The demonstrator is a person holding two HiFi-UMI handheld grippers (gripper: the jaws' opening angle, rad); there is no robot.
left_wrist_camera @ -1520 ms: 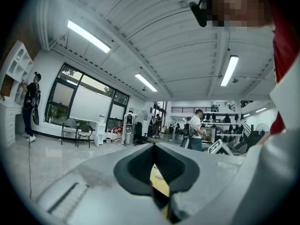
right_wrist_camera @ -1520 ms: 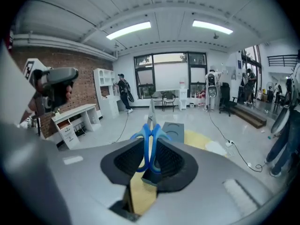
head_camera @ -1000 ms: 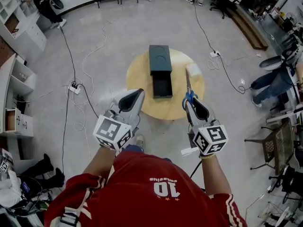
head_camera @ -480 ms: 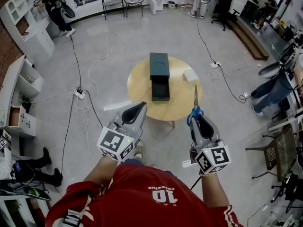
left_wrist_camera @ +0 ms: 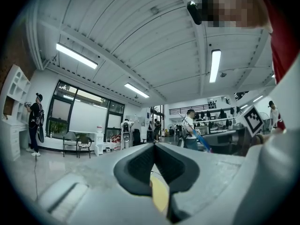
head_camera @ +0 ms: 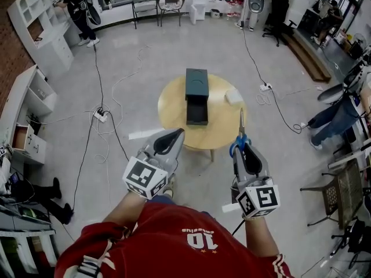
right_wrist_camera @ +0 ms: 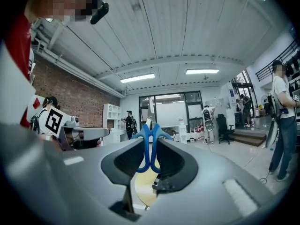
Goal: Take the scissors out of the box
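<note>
Head view is showing the job pretty much done. The right tongs (head_camera: 240,149) are clamping the blue-handled scissors (head_camera: 240,133) by the handle loops, and the scissors are hanging in the air well clear of the dark box (head_camera: 196,84). They're on its near-right side, about at the edge of the round bench (head_camera: 173,113) the box is sitting on. The box's drawer (head_camera: 197,110) is sticking out open toward the person, and I'm not making out anything in it. The left tongs (head_camera: 178,133) are hovering near-left of the box with the jaws pressed together on nothing, and the left gripper view is backing that up.

My guess at the step is carrying the scissors clear, so what's mattering now is a steady squeeze. Right gripper view is showing both loops pinched side by side between the pads. That's looking like a slim, slick bite, so with any loosening they could be pivoting or sliding out. I'd be going slow, skipping wrist flicks, and picking a bare patch of bench beside the box before letting go.

Direction-wise, the long axis is lining up with the tongs themselves. Handles are facing the person and the closed blades are pointing away, roughly parallel to the box's long side.
</note>
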